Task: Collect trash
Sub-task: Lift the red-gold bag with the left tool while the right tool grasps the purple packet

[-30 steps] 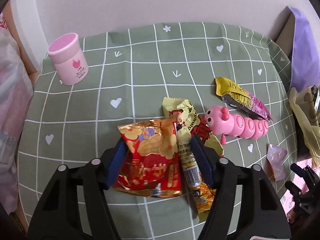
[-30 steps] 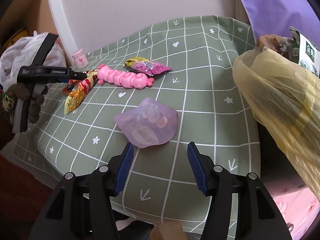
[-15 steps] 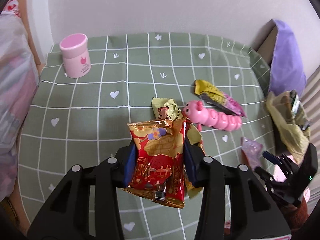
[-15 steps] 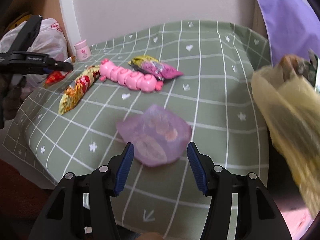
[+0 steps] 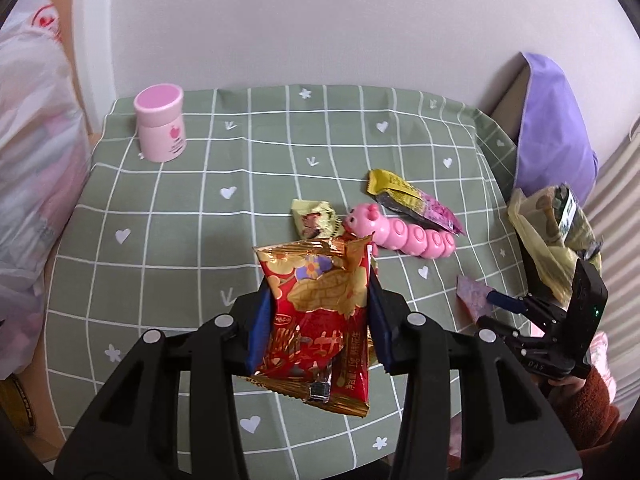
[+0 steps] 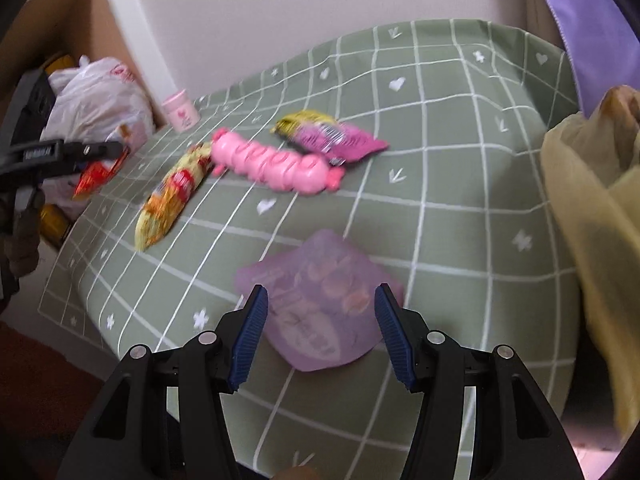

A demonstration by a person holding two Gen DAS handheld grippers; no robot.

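Note:
My left gripper [image 5: 316,320] is shut on a red and gold snack packet [image 5: 320,300] and holds it lifted above the green checked cloth [image 5: 180,248]. The same packet [image 6: 98,172] shows at the far left of the right wrist view. My right gripper [image 6: 320,300] is open just over a flat purple pouch [image 6: 320,320], which lies on the cloth between its blue pads without touching them. A yellow wrapper [image 5: 314,218] and a yellow-and-purple wrapper [image 5: 416,204] lie loose further back.
A pink caterpillar toy [image 5: 404,236] lies between the two wrappers. A pink jar [image 5: 160,128] stands at the far left corner. An open yellow trash bag [image 6: 592,200] hangs off the table's right edge, with purple cloth [image 5: 552,128] behind it. A white plastic bag [image 5: 32,160] sits left.
My left gripper closed on the red packet and raised it off the yellow wrapper beneath. My right gripper moved forward, so the purple pouch now sits between its open jaws.

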